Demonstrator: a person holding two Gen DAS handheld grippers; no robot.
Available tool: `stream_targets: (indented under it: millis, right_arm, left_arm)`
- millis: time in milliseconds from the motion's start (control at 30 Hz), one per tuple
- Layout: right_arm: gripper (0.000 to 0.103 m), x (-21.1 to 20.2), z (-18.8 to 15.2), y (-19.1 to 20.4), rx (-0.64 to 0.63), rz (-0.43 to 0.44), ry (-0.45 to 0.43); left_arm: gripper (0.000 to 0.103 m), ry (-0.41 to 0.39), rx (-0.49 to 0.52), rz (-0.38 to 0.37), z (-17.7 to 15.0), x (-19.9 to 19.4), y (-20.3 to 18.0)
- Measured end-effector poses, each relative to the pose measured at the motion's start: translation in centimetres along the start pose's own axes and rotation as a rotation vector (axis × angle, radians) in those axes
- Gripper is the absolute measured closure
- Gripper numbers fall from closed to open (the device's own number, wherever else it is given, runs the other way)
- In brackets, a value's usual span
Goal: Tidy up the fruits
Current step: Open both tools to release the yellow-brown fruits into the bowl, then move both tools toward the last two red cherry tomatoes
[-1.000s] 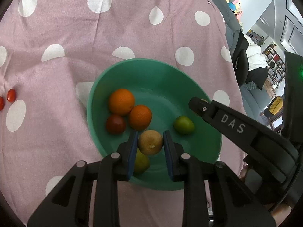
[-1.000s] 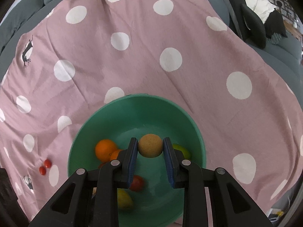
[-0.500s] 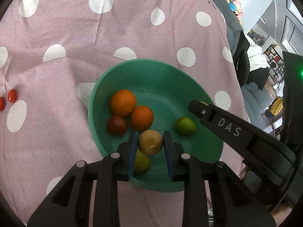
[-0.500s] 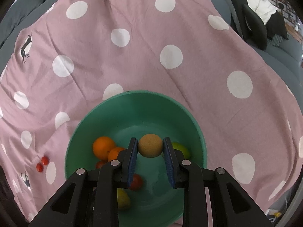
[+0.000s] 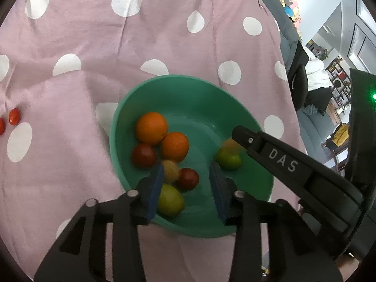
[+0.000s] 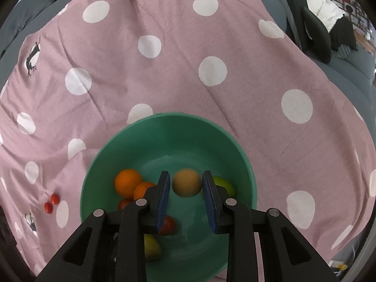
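Fruits sit in the green bowl (image 5: 122,127); left gripper (image 5: 186,185) fingers are spread above it, while right gripper (image 6: 185,196) fingers, parted, flank a blurred tan fruit (image 6: 187,185) without clearly touching.

setting: a home living room. pink polka-dot cloth (image 6: 178,75) draped over a grey sofa (image 6: 352,80), upper right of the right wrist frame. dark cushion (image 6: 315,35) beside white bedding (image 6: 326,9). left wrist frame, right edge: cluttered shelves (image 5: 338,87), soft toys (image 5: 285,2) near the top.
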State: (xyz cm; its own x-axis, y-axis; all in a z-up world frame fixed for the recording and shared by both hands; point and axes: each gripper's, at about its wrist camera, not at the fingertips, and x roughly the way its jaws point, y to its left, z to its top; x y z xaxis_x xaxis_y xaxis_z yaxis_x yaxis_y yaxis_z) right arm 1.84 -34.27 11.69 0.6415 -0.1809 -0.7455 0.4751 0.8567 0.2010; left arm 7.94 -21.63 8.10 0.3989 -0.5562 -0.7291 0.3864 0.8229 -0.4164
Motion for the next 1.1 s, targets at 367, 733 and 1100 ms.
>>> stream_targets:
  millis: [367,733,1100]
  right_arm:
    - [0.064,-0.6,0.2,0.5,-0.015,-0.002,-0.031]
    - [0.064,-1.1,0.0,2.6,-0.078,0.029,-0.044]
    - [0.064,-1.7,-1.2,6.7,-0.192,0.086,-0.067]
  left_arm:
    - [0.043,-0.073,-0.012,0.050,0.6,-3.9,1.8]
    - [0.037,-0.173,-0.187,0.204,1.1,-9.2,9.6]
    - [0.033,-0.250,-0.333,0.368,0.1,-14.2,17.1]
